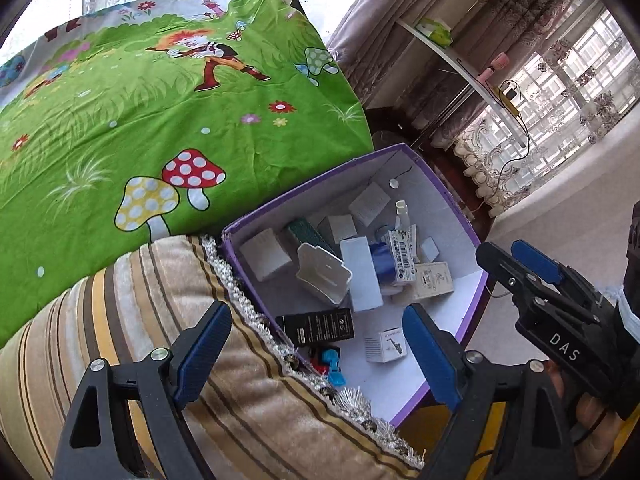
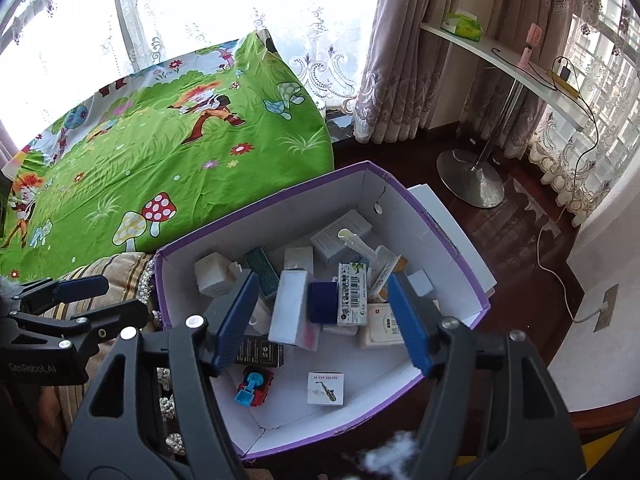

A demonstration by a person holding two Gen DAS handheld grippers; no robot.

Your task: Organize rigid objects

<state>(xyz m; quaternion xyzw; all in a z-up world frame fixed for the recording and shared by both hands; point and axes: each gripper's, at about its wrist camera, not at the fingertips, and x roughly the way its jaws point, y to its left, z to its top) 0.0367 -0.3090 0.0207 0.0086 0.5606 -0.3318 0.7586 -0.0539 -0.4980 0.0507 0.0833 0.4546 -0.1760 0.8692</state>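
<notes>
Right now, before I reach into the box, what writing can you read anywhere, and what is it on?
"DAS": right gripper, on its black body.
"GenRobot.AI": left gripper, on its black body.
"JI YIN MUSIC": small white saxophone box on the floor of the purple box.
"S 0": black box, seen upside down, uncertain.
Barcode carton: digits and print too small.
Cream box and grey box: blurred.

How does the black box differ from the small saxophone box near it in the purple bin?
The black box is dark and elongated; the saxophone box is white and squarish. The black box sits beside the toy truck, partly behind a gripper finger; the saxophone box stands alone. Both rest on the purple bin floor.
</notes>
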